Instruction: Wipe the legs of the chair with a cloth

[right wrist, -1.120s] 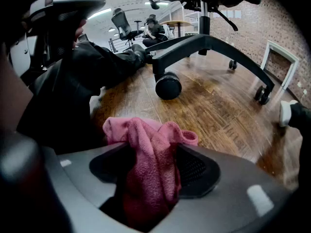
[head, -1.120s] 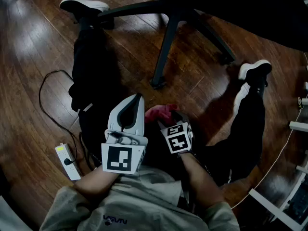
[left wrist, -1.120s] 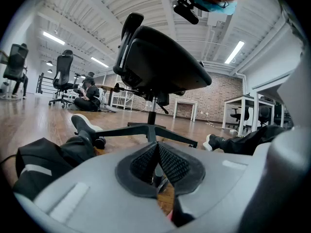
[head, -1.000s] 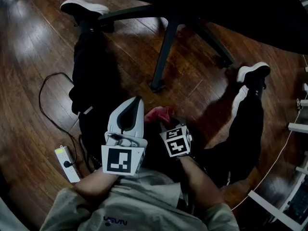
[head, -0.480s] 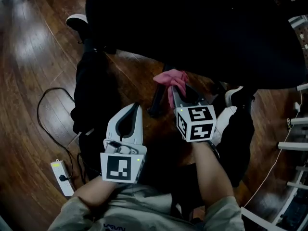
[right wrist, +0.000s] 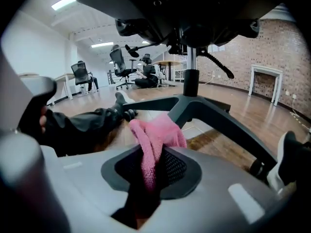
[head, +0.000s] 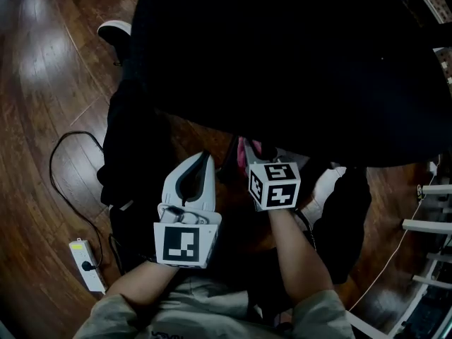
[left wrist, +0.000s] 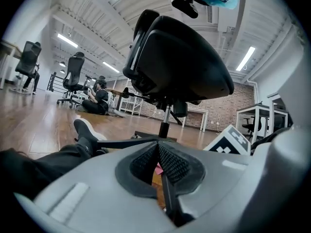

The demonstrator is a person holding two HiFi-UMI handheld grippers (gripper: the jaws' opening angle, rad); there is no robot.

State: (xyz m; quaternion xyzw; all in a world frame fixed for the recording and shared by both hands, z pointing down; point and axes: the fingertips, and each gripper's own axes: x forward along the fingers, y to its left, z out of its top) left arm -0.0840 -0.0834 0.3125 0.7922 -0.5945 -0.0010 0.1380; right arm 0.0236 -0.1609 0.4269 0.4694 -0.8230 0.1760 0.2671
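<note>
Change since earlier frames: right gripper point(head: 250, 154) and pink cloth point(head: 244, 147) have travelled forward from the lap to the near edge of the chair seat point(head: 282, 62); the seat now fills the upper head view.
Head view, arms: both forearms reach forward from the torso, side by side; left gripper point(head: 203, 159) sits just left of the right gripper, both pointing ahead.
Head view, body: person sits on the floor point(head: 42, 90), black-trousered legs spread to either side of the chair; one shoe point(head: 113, 30) at upper left.
Head view, surface: dark wood boards; power strip point(head: 86, 265) and black cable point(head: 67, 182) lie at left.
Left gripper view, gripper state: jaws closed together, pads meeting, nothing clamped.
Left gripper view, scene: chair seen from below; central column point(left wrist: 165, 123) rises from the base.
Right gripper view, gripper state: clenched on the cloth, which bunches above the pads.
Right gripper view, cloth position: just in front of the base hub, beside a chair leg point(right wrist: 223, 120); contact cannot be determined.
Right gripper view, room: brick wall point(right wrist: 291, 47), white table point(right wrist: 266, 79), office chairs point(right wrist: 119, 64) and ceiling strip lights point(right wrist: 63, 3).
</note>
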